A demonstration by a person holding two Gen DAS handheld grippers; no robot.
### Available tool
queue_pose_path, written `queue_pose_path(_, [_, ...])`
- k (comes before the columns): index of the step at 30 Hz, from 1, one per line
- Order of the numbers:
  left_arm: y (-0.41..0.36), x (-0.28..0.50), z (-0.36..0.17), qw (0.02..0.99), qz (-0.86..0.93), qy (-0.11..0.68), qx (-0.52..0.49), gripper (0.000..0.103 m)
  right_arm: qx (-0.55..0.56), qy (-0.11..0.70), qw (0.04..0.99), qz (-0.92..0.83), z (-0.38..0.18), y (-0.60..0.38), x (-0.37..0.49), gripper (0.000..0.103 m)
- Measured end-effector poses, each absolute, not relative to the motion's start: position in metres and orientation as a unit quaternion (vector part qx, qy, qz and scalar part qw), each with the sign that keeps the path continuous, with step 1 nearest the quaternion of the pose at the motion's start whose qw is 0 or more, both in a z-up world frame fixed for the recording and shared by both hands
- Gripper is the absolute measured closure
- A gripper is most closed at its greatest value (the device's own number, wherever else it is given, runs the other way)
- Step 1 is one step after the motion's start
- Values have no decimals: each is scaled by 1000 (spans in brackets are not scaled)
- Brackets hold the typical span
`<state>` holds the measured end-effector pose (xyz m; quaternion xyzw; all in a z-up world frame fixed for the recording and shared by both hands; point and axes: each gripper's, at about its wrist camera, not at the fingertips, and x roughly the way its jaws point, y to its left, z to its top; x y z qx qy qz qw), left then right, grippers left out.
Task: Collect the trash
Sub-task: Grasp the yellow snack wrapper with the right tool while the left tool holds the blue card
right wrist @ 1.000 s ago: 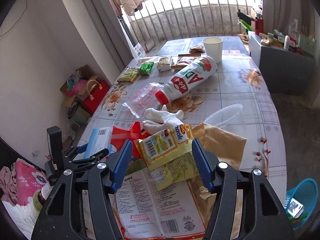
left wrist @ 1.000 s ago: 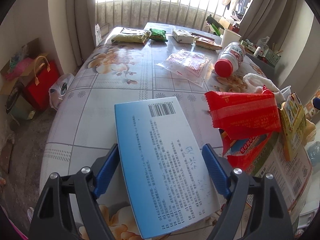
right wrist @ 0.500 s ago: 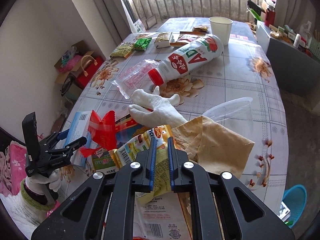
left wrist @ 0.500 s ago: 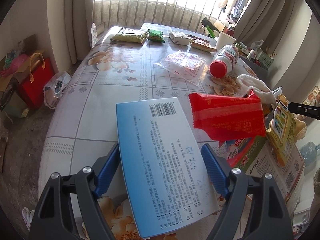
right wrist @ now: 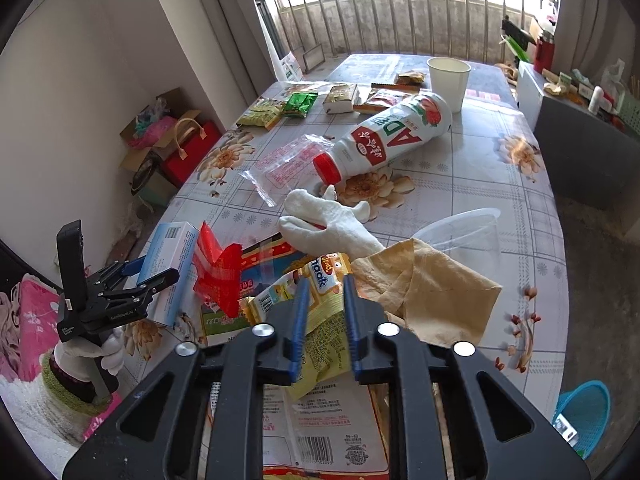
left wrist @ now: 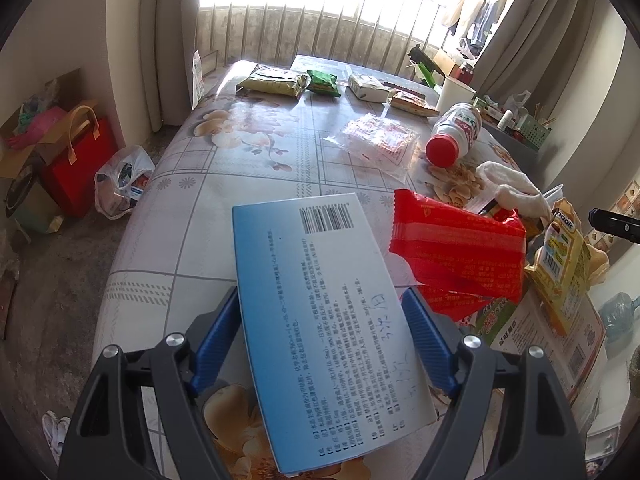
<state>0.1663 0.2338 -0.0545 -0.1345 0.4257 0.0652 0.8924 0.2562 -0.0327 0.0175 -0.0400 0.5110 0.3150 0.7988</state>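
My left gripper (left wrist: 320, 292) is shut on a blue and white carton (left wrist: 332, 320), its pads against the carton's two long sides; the right wrist view shows the same grip (right wrist: 156, 272) at the left. The jaws of my right gripper (right wrist: 325, 282) are opening, and a yellow snack wrapper (right wrist: 320, 320) lies loosely between them. That wrapper (left wrist: 560, 256) leans on a pile at the table's near right. Beside it stands a crumpled red wrapper (right wrist: 218, 276). Under them lies a large flat printed bag (right wrist: 320, 420).
On the flowered table (right wrist: 500, 184) lie a white glove (right wrist: 328, 224), a red-capped bottle (right wrist: 388, 136), a clear plastic bag (right wrist: 288, 160), a tan paper bag (right wrist: 432, 292), a clear cup (right wrist: 468, 232), a paper cup (right wrist: 448, 76) and several snack packets (left wrist: 276, 82). A blue basket (right wrist: 584, 412) sits on the floor, right.
My right gripper closed on the yellow wrapper half a second ago and now stands apart again. The left gripper keeps its hold on the carton and has barely moved.
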Motion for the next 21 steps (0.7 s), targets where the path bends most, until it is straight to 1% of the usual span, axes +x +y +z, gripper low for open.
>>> queue_pose_path(1, [234, 166, -55, 892, 66, 427, -135, 25, -50, 508, 801, 314, 17, -30, 255, 49])
queue_pose_path(2, [234, 166, -56, 892, 66, 427, -135, 25, -61, 506, 801, 315, 15, -26, 254, 47])
queue_pose_path(6, [233, 164, -56, 893, 66, 424, -138, 25, -107, 523, 788, 306, -4, -11, 254, 47])
queue_pose_path(7, [233, 163, -55, 894, 65, 422, -138, 25, -118, 527, 786, 302, -9, -8, 255, 50])
queue_pose_path(8, [233, 163, -54, 895, 66, 419, -137, 25, -128, 530, 785, 296, -13, -6, 254, 59])
queue_pose_path(11, [234, 161, -51, 898, 67, 413, -134, 25, -146, 530, 785, 285, -17, -3, 252, 72])
queue_pose_path(12, [235, 161, -50, 899, 67, 412, -135, 25, -150, 527, 787, 283, -17, -3, 250, 79])
queue_pose_path(13, [235, 161, -49, 899, 67, 410, -136, 25, -153, 526, 787, 284, -16, -3, 249, 79])
queue_pose_path(15, [237, 161, -48, 900, 68, 409, -137, 25, -161, 519, 790, 283, -13, -2, 244, 84])
queue_pose_path(18, [237, 159, -47, 901, 70, 406, -137, 25, -179, 505, 798, 278, -8, 1, 237, 86])
queue_pose_path(21, [237, 155, -42, 903, 70, 400, -138, 25, -172, 490, 808, 279, 4, -2, 232, 88])
